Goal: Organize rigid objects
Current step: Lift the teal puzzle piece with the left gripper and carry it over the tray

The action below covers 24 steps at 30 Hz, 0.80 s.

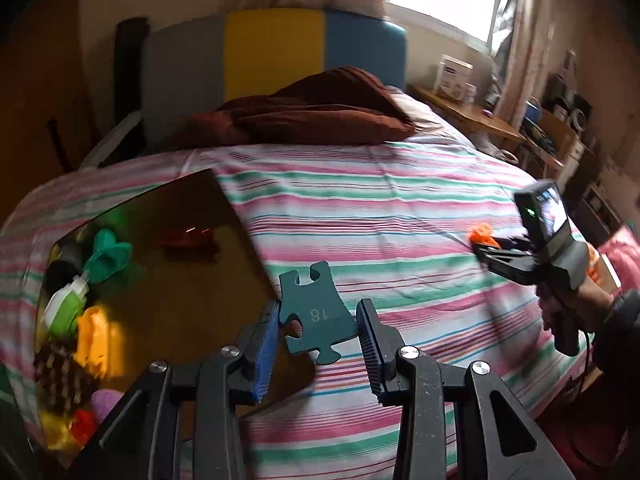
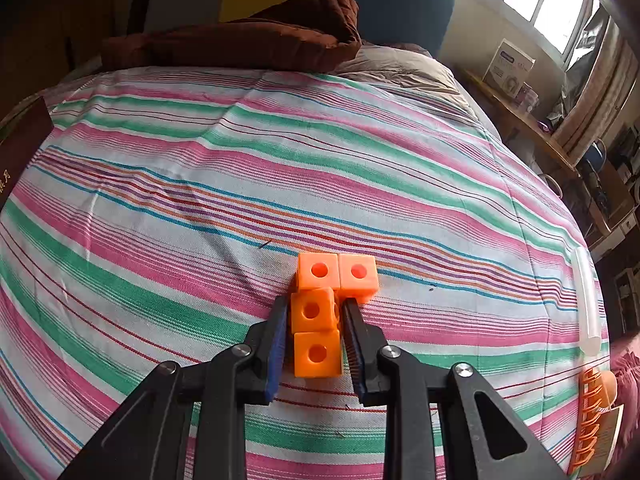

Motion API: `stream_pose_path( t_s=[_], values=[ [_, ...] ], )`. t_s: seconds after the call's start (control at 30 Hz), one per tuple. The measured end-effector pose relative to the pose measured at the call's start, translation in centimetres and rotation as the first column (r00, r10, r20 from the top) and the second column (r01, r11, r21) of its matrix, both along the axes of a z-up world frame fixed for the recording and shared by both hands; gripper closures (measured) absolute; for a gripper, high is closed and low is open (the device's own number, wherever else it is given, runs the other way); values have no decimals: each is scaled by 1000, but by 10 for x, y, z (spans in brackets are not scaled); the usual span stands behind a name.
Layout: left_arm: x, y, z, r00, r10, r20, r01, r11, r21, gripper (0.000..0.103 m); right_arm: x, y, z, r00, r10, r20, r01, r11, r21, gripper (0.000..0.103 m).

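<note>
A dark teal puzzle piece (image 1: 316,316) marked 18 is clamped in the left gripper (image 1: 319,322) above the striped bedspread (image 1: 400,216), beside a brown tray (image 1: 168,264) of toys. The right gripper (image 2: 315,312) grips orange linked cubes (image 2: 320,312) resting on the bedspread.

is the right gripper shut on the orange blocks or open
Shut on them: the right gripper has both pads pressed against the sides of the orange blocks, which lie on the striped bedspread.
</note>
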<state>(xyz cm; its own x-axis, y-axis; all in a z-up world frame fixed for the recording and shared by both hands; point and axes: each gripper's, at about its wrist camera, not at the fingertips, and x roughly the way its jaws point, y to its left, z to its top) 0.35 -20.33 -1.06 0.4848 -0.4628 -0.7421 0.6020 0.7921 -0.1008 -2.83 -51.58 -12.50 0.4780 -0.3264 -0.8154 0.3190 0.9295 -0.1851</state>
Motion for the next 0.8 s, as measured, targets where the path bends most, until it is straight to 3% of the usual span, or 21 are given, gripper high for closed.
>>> stream_pose_path(
  t_s=[0.2,0.43,0.57,0.8],
  values=[
    [28,68,3,988,154,-14,-155,988,-14,64,1,1,0,1000,4,-7,-4,1000,-11,77],
    [49,146,-14,950,305,-70,-305,952,4,64,2,3,0,1000,8,-16,-8,1000,-30,77],
    [56,152,-25,944,306,-127,-309,951,-4,64,3,5,0,1000,7,-20,-8,999,-41,77],
    [91,114,-36,949,257,-182,-261,965,2,64,2,7,0,1000,5,-23,-6,999,-50,77]
  ],
)
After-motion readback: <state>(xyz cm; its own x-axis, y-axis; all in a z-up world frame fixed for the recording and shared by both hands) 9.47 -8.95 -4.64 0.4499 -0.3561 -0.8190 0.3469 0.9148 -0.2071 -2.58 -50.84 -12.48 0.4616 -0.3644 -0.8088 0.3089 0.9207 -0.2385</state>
